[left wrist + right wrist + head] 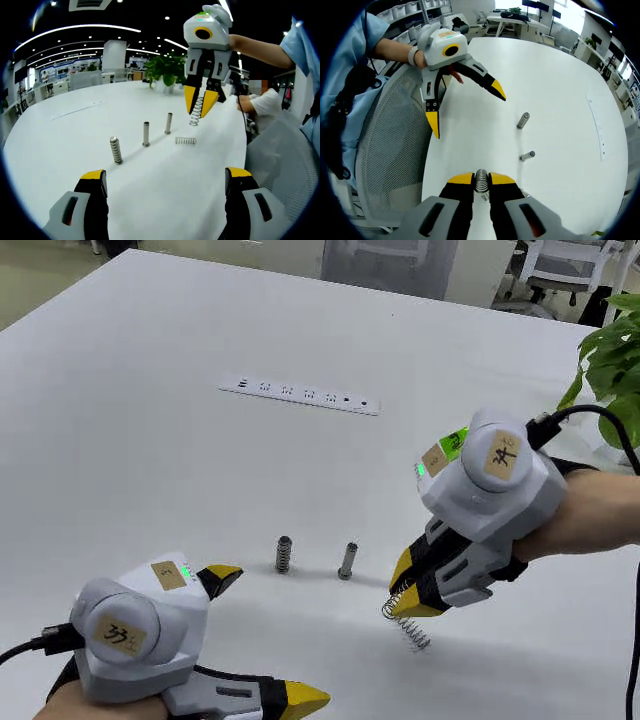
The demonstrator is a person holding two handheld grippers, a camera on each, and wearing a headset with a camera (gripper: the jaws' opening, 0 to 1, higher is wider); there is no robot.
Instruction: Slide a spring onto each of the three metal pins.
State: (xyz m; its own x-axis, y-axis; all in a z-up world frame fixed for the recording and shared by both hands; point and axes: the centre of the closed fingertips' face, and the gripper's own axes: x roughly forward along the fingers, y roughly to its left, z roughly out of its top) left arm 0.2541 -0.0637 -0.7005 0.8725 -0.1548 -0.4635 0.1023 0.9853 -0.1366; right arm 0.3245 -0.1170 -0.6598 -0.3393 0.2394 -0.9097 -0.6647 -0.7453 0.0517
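Observation:
Three metal pins stand in a row on the white table (150, 440). The nearest pin (116, 150) wears a spring, also seen as the sprung pin (284, 554) (523, 120). The middle pin (146, 134) (347, 561) (527, 156) and the far pin (168, 123) are bare. My right gripper (405, 602) (200, 102) (481, 176) is shut on a spring (196, 112) (481, 181) that hangs above the table beside the far pin. A loose spring (185, 141) (416, 633) lies below it. My left gripper (263, 637) (165, 174) (467, 111) is open, holding nothing, short of the pins.
A white power strip (300, 394) lies further back on the table. A green plant (610, 350) stands at the right edge. Office chairs (565, 265) sit beyond the far edge, and a mesh chair (395, 150) is at the near side.

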